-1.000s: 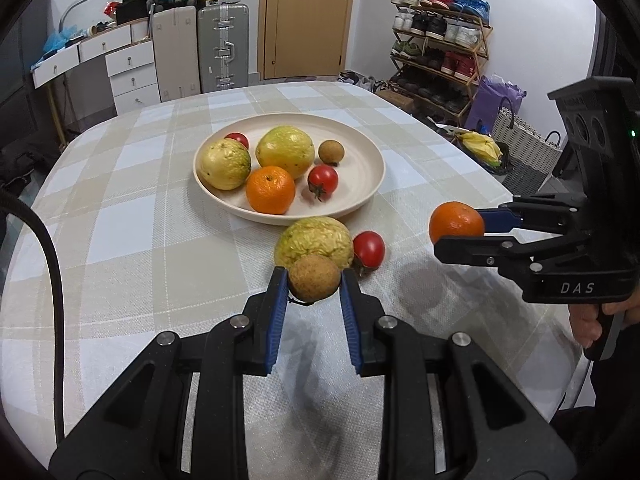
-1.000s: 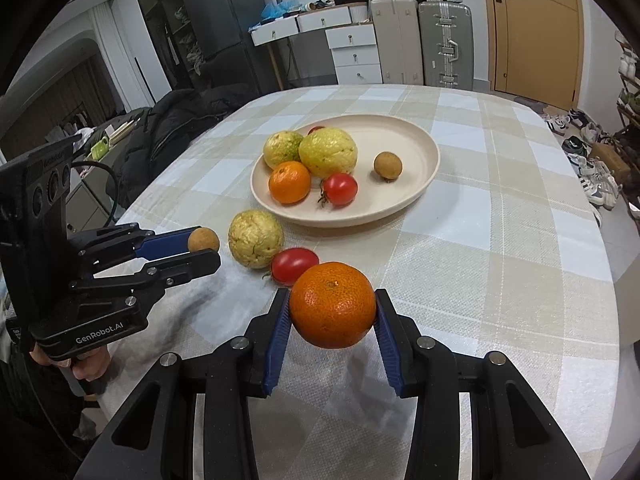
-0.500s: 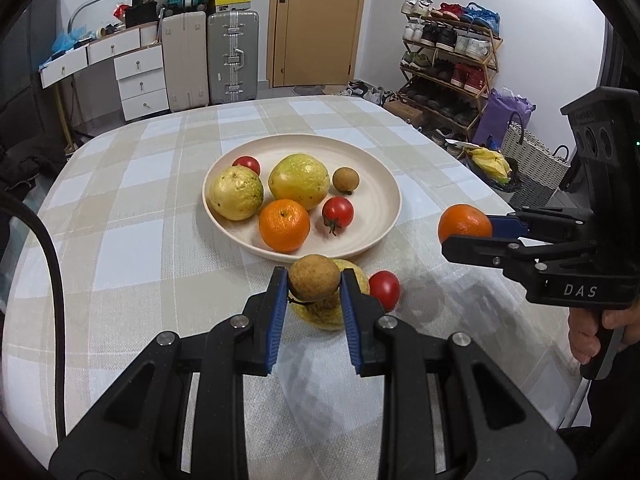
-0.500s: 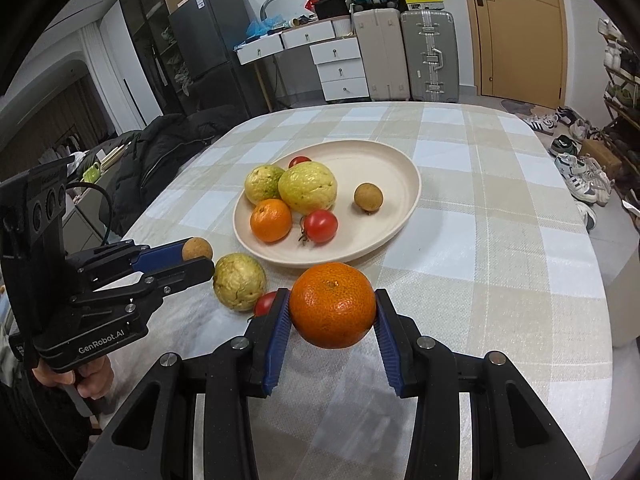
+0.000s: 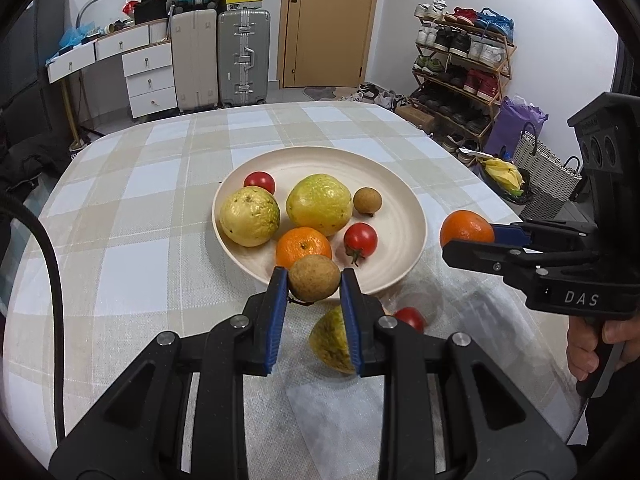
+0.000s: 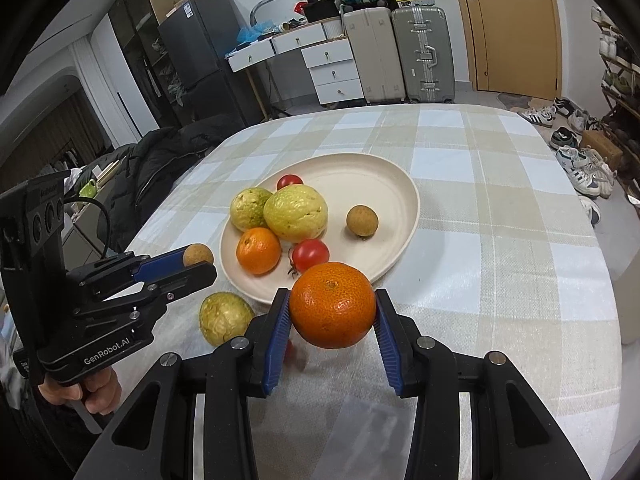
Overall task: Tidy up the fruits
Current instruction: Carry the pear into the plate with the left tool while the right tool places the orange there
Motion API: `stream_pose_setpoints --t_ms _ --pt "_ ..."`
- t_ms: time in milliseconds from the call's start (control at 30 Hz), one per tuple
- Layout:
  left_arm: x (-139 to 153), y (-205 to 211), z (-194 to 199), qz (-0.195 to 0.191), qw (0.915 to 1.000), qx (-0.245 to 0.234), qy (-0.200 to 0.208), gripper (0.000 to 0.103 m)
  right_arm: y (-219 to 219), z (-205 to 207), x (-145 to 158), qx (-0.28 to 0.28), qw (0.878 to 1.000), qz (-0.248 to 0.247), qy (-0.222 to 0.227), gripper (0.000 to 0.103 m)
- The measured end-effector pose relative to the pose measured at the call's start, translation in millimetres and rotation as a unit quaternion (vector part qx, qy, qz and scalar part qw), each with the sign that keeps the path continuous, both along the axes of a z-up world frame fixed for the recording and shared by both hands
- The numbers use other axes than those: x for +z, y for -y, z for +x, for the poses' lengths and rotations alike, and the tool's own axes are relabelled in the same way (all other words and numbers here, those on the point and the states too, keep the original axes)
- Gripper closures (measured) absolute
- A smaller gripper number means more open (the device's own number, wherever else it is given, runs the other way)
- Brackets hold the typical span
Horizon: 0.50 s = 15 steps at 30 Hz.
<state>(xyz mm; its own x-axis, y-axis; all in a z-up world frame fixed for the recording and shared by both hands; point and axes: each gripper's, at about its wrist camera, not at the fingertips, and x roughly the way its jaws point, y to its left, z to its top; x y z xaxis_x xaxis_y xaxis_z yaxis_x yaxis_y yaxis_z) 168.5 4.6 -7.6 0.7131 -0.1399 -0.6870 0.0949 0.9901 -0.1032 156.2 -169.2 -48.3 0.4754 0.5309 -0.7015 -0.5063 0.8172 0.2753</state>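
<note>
Both grippers loaded. Your left gripper (image 5: 314, 284) is clamped tight on a small brown longan (image 5: 314, 283), pads pressing both sides, fruit held clear of the counter (image 5: 120, 264). Your right gripper (image 6: 332, 312) is closed partway around a held orange (image 6: 333, 305), also off the surface.

Key relation: the plate (image 5: 404, 216) lies straight ahead and below both grippers. In the left wrist view the longan sits just over the plate's near rim, overlapping the plated orange (image 5: 303, 246) behind it. The right gripper's orange hangs off the plate's right edge in that view, near but not over it. My read is the left hand is nearer to a drop, the right needs a bit more travel inward.

Plate contents: two guavas (image 5: 250, 221), one orange, two tomatoes (image 5: 361, 239), one longan (image 5: 367, 200). Free space looks to be on the right and far side of the plate, so aim there; the near-left side is crowded.

Left on the counter: one guava (image 6: 225, 316) and one tomato (image 5: 409, 318), both just short of the plate's near rim, beneath your grippers. Those likely come next.

Risk: round fruit could roll if released high. Lower it first.
</note>
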Motion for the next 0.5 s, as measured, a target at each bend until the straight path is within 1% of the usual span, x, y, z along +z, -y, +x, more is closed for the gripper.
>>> stream_pose_setpoints --t_ms 200,367,500 --pt "-3 2 12 0.0 1.0 0.001 -0.004 0.079 0 15 -1 -0.012 1.0 0.006 -0.004 0.061" --pt "-6 8 21 0.0 0.9999 -0.008 -0.007 0.079 -6 26 -3 -0.011 1.0 0.0 -0.006 0.061" --pt "-11 16 30 0.011 0.9997 -0.017 -0.014 0.079 -8 34 -4 -0.01 1.0 0.007 -0.009 0.061"
